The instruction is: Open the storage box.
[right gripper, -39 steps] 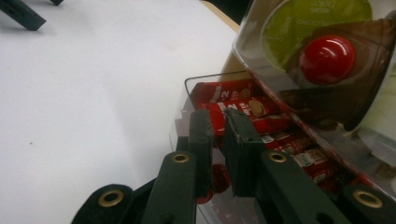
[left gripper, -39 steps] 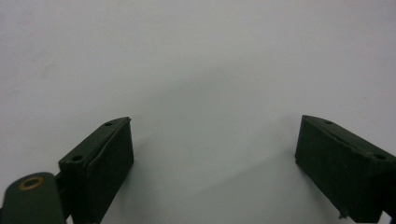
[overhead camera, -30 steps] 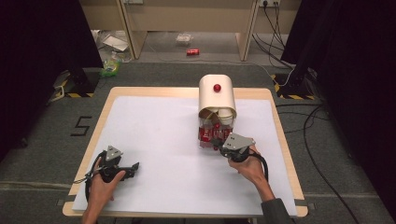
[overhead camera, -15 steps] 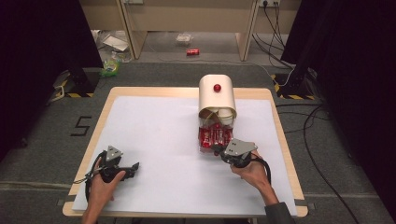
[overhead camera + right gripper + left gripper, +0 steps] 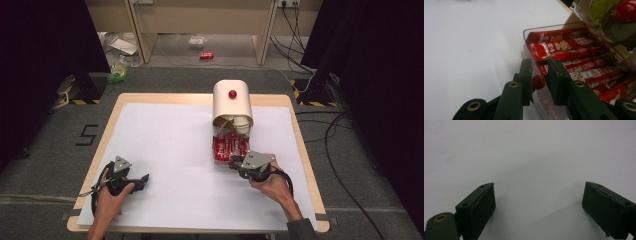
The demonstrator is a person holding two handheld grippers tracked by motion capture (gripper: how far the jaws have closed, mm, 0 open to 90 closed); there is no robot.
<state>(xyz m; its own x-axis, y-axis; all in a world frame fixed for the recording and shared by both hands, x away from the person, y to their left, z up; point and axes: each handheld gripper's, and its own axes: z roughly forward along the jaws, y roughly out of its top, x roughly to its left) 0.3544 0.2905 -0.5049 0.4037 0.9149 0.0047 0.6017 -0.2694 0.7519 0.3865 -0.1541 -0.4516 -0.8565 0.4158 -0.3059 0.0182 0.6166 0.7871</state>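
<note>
White paper [image 5: 175, 150] covers the table; clear tray [image 5: 216, 150] holds red sachets [image 5: 229, 146]. Right gripper [image 5: 539, 75] straddles its wall, jaws just loosening; left gripper [image 5: 537, 195] gapes empty.

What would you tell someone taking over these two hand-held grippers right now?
Left gripper: open, empty, over the white table sheet.
Right gripper: jaws have just been opening, set astride the front wall of the clear drawer, its small red knob between them, not clamped.
Drawer of red sachets stands out from the cream dispenser.
Done: drawer out. Left: probably picking a sachet.
</note>
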